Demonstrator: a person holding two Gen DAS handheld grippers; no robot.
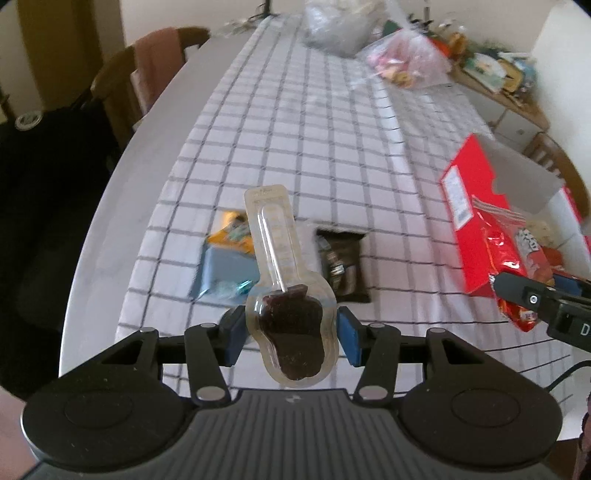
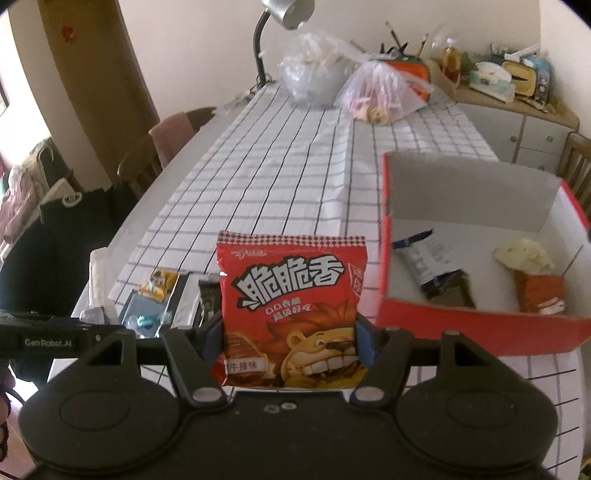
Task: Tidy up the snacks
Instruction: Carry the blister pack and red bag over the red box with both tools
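My left gripper [image 1: 291,334] is shut on a clear-wrapped dark lollipop [image 1: 291,332], stick pointing away, held above the checked tablecloth. My right gripper [image 2: 291,341] is shut on a red snack bag with a lion picture [image 2: 291,314], upright, left of the open red box [image 2: 480,325]. The box holds a dark blue-white packet [image 2: 428,266], an orange packet [image 2: 541,291] and a pale wrapped item [image 2: 524,254]. In the left wrist view the red bag [image 1: 506,258] and the right gripper [image 1: 532,299] show in front of the box [image 1: 465,177].
Loose snacks lie on the cloth: a yellow packet [image 1: 231,236], a light blue packet [image 1: 225,273] and a dark packet [image 1: 341,262]. Plastic bags [image 2: 376,92] and a lamp [image 2: 280,22] stand at the far end. Chairs [image 2: 166,147] flank the table's left side.
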